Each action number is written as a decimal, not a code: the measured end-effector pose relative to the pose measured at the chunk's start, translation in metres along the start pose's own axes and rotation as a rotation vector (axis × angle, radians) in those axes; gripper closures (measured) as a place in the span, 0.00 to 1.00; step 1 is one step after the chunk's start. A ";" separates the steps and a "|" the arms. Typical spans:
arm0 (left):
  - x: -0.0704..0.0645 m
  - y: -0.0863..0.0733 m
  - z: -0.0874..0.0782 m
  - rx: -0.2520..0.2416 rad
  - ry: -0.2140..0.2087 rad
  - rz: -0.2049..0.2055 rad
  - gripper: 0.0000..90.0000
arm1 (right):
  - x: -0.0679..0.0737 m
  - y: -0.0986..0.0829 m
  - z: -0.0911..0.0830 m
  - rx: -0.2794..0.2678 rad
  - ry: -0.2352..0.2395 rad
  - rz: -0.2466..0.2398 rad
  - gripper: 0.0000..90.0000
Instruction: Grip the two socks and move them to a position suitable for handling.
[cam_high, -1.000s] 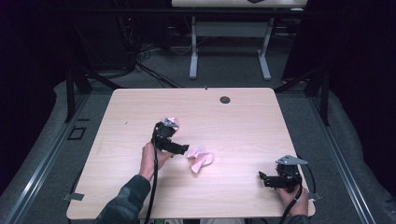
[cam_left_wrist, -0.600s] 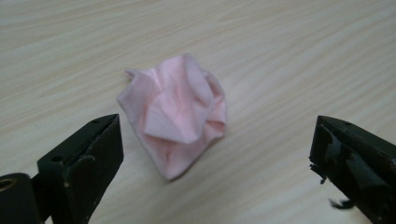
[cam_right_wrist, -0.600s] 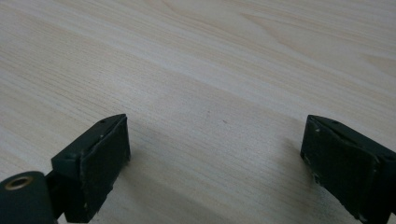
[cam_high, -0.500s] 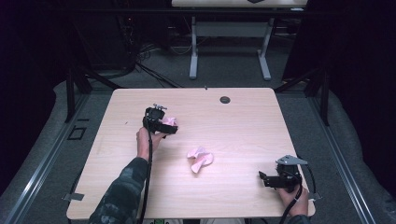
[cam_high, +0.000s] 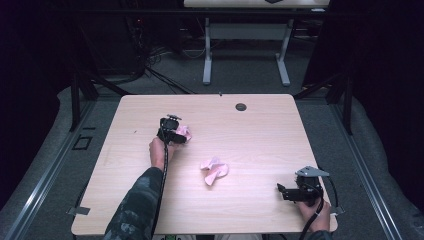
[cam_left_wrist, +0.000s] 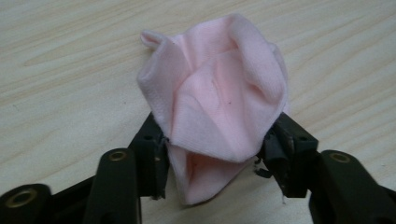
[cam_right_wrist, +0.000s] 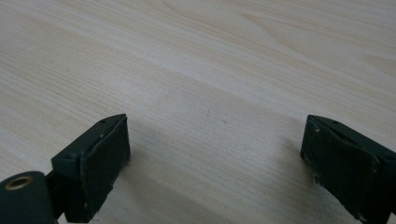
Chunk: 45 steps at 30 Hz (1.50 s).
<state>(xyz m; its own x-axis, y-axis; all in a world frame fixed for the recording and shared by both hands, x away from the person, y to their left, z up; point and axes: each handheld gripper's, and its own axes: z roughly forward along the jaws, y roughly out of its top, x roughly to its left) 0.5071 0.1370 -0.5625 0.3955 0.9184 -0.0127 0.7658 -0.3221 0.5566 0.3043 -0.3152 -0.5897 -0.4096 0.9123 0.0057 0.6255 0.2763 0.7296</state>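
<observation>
On the table's (cam_high: 260, 107) left half the left gripper (cam_high: 176, 136) is clenched on a pink sock (cam_left_wrist: 217, 98), a carrying step by my judgement, so next it needs setting down, perhaps by the second pink sock (cam_high: 214, 171), while the right gripper (cam_right_wrist: 215, 154) rests gaping and empty

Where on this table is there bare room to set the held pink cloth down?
Bare wood runs between the loose pink cloth and the right gripper, and along the far edge by the dark round hole. It is tighter around the left gripper, which holds the other pink cloth.
</observation>
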 end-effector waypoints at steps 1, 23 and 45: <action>0.000 0.000 0.000 -0.002 0.003 0.000 0.61 | 0.000 0.000 0.000 -0.001 0.000 0.001 0.08; -0.002 -0.039 -0.063 -0.169 -0.067 0.007 0.91 | 0.000 0.000 0.000 0.000 -0.001 0.001 0.08; -0.053 -0.102 -0.145 -0.259 -0.219 0.145 0.91 | 0.001 0.000 -0.001 0.002 -0.007 0.007 0.09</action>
<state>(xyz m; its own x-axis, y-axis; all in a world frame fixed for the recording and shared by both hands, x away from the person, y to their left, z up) 0.3343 0.1547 -0.4978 0.6113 0.7873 -0.0802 0.5510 -0.3507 0.7572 0.3035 -0.3147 -0.5895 -0.4008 0.9162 0.0064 0.6297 0.2704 0.7282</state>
